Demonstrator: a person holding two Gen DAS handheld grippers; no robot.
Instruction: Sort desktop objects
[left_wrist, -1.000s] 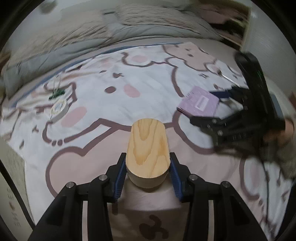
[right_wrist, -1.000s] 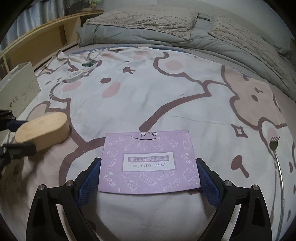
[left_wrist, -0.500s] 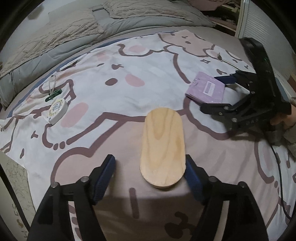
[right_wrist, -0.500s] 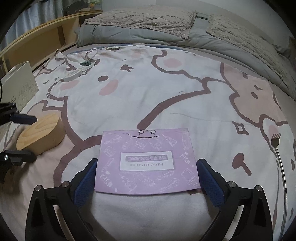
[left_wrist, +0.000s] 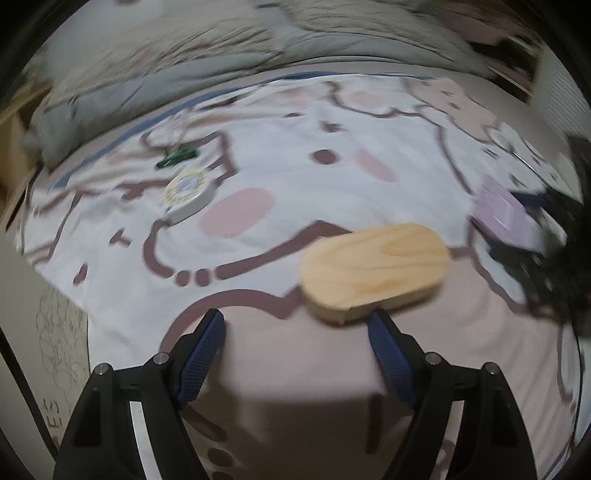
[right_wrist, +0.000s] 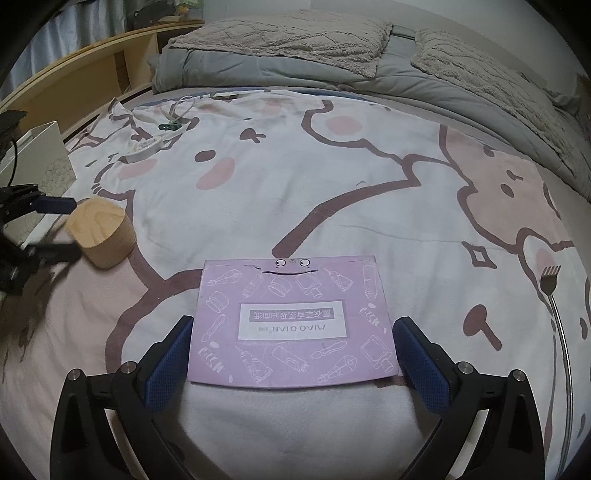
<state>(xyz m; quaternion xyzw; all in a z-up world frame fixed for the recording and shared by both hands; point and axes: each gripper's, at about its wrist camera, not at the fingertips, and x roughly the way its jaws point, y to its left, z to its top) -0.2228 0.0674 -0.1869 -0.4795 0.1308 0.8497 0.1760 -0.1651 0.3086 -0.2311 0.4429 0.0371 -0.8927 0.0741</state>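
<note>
On the bed, a white sheet (right_wrist: 332, 184) printed with pink and brown cartoon figures carries everything in view. The left hand-held gripper (left_wrist: 297, 332) hangs over the near part of the sheet with its jaws opening and nothing between the blue pads (left_wrist: 205, 350); the oval wooden box (left_wrist: 375, 267) lies flat on the sheet just beyond its right fingertip, turned crosswise to the fingers, and the pads do not press on it. That view is blurred. In the right wrist view the same wooden box (right_wrist: 101, 236) sits at the left, with the left hand-held gripper's dark fingers reaching toward it from the left edge. The right hand-held gripper (right_wrist: 291, 339) is spread as wide as it goes around the near half of a flat purple packet (right_wrist: 291, 317) that lies on the sheet; a blue pad (right_wrist: 168, 365) stands just beside each side edge, with a thin gap visible on both sides, so the packet is not squeezed. The packet carries a white label and small white drawings, printed upside down from this side. Far to the left lie a round white tape measure (left_wrist: 188, 194) and, beyond it, a small green clip (left_wrist: 177, 157) beside a loop of white cord (right_wrist: 181, 105). At the right edge of the sheet a thin metal rod with a small rake-like head (right_wrist: 550, 280) lies well apart from the packet. A white paper bag (right_wrist: 40, 155) stands at the left beside the bed, and a grey duvet (right_wrist: 295, 70) with beige pillows fills the far end
</note>
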